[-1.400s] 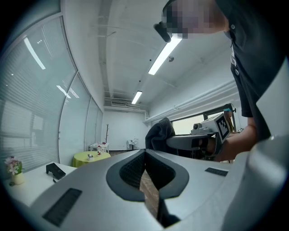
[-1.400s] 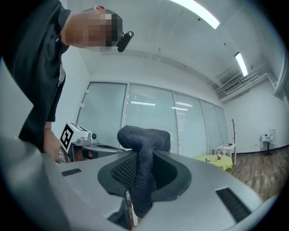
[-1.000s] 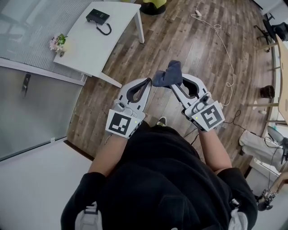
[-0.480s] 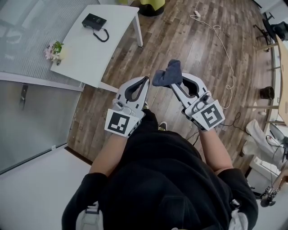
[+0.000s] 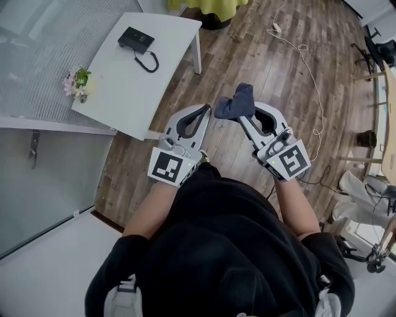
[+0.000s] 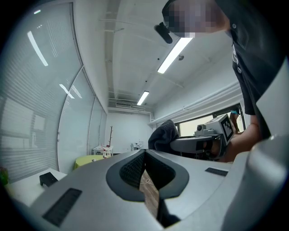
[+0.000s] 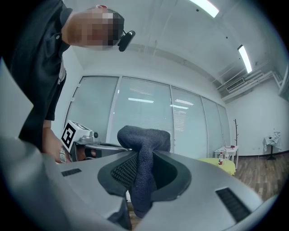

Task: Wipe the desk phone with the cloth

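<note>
The wooden floor (image 5: 260,74) fills most of the head view. A frosted glass partition (image 5: 43,37) runs along its left side. A white counter (image 5: 124,86) stands against that partition, well ahead of the person and to the left. A yellow-green round piece of furniture (image 5: 207,6) shows at the top edge, and a white cable (image 5: 307,68) snakes across the boards on the right.

The black desk phone (image 5: 136,39) sits on the far part of the counter, with its cord (image 5: 147,62) looping out toward the near side. A small bunch of flowers (image 5: 77,82) stands near the counter's left edge; what holds it cannot be made out.

Both tools are held over the floor, well apart from the counter. The right gripper (image 5: 243,116) has its fingers clamped on the dark grey cloth (image 5: 237,102). A wad of the cloth bulges above the tips and a tail hangs down between the pads (image 7: 122,169). The left gripper (image 5: 206,110) is just beside the cloth, with its fingers closed tip to tip on nothing. Only floorboards show through the slot below them in the left gripper view.

Compared with half a second ago, the counter and phone sit slightly lower and further right in the head view. The grippers have hardly moved, the cloth is still pinched, and the left fingers stay together.
</note>
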